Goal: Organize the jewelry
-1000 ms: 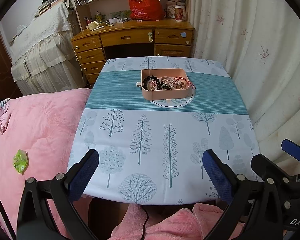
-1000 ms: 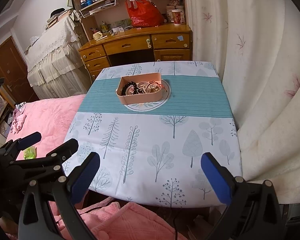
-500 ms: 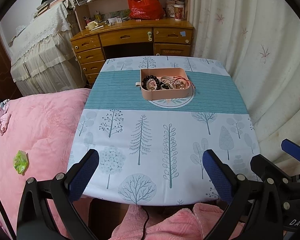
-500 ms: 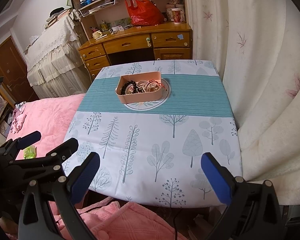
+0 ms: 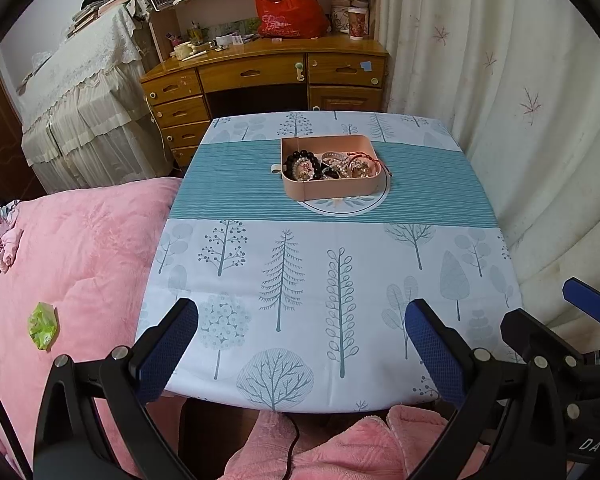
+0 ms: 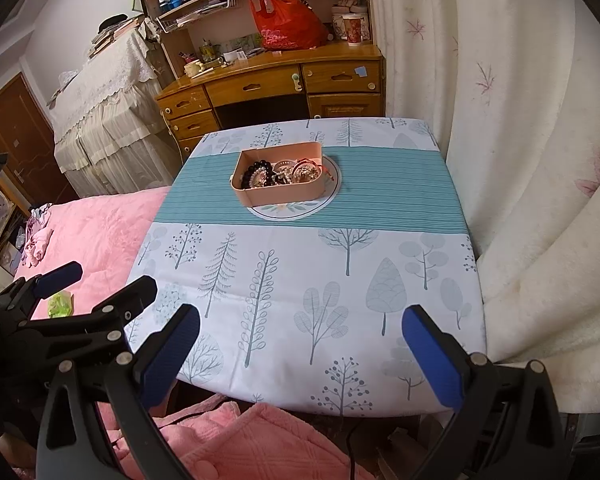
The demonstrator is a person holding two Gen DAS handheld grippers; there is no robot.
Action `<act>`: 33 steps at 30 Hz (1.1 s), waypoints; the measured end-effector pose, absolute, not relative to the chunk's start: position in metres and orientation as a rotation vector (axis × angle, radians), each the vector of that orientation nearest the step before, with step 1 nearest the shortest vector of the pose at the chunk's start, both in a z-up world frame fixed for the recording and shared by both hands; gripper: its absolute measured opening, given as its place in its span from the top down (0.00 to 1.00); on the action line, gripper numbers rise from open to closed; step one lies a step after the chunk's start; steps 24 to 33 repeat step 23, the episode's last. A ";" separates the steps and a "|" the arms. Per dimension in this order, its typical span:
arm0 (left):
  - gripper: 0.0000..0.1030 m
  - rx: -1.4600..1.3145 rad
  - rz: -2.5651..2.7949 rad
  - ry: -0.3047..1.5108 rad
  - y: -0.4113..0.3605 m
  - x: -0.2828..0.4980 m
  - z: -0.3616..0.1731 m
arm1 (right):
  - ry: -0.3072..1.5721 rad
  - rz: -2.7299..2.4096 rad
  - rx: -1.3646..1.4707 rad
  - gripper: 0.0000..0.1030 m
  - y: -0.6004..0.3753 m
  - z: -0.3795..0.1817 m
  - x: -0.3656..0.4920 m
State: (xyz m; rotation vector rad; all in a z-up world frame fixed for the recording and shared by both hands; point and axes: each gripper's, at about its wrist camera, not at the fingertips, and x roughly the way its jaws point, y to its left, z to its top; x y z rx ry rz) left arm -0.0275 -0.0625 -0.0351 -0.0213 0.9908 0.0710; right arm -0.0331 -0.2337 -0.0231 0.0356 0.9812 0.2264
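Note:
A pink open box (image 5: 332, 190) (image 6: 284, 197) stands on a round mat on the teal stripe of the table. It holds a tangle of jewelry (image 5: 328, 166) (image 6: 280, 174): a black bead bracelet, pearl strands and a red cord that hangs over the right rim. My left gripper (image 5: 300, 344) is open and empty, held over the table's near edge. My right gripper (image 6: 300, 344) is open and empty too, beside it on the right. Both are far from the box.
The table (image 5: 300, 280) has a tree-print cloth. A pink bed (image 5: 72, 256) lies to its left, with a green wrapper (image 5: 42, 326) on it. A white curtain (image 5: 520, 100) hangs to the right. A wooden desk (image 5: 268, 76) with a red bag (image 5: 288, 12) stands behind.
Both views have shifted very slightly. The box and jewelry have not moved, and both grippers stay open.

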 end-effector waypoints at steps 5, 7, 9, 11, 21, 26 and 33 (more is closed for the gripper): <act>0.01 -0.020 0.072 0.992 -0.063 -0.027 -0.035 | 0.983 0.226 0.037 0.01 -0.234 -0.022 -0.032; 0.01 -0.020 0.073 0.991 -0.063 -0.028 -0.035 | 0.986 0.224 0.040 0.01 -0.233 -0.025 -0.032; 0.01 -0.020 0.072 0.992 -0.064 -0.027 -0.035 | 0.988 0.222 0.040 0.01 -0.233 -0.026 -0.032; 0.01 -0.019 0.072 0.992 -0.063 -0.027 -0.035 | 0.990 0.221 0.043 0.01 -0.233 -0.027 -0.033; 0.01 -0.013 0.073 0.982 -0.058 -0.031 -0.034 | 0.996 0.219 0.049 0.01 -0.233 -0.029 -0.034; 0.01 -0.011 0.073 0.976 -0.057 -0.033 -0.033 | 0.998 0.218 0.052 0.01 -0.234 -0.031 -0.035; 0.01 -0.011 0.073 0.976 -0.057 -0.033 -0.033 | 0.998 0.218 0.052 0.01 -0.234 -0.031 -0.035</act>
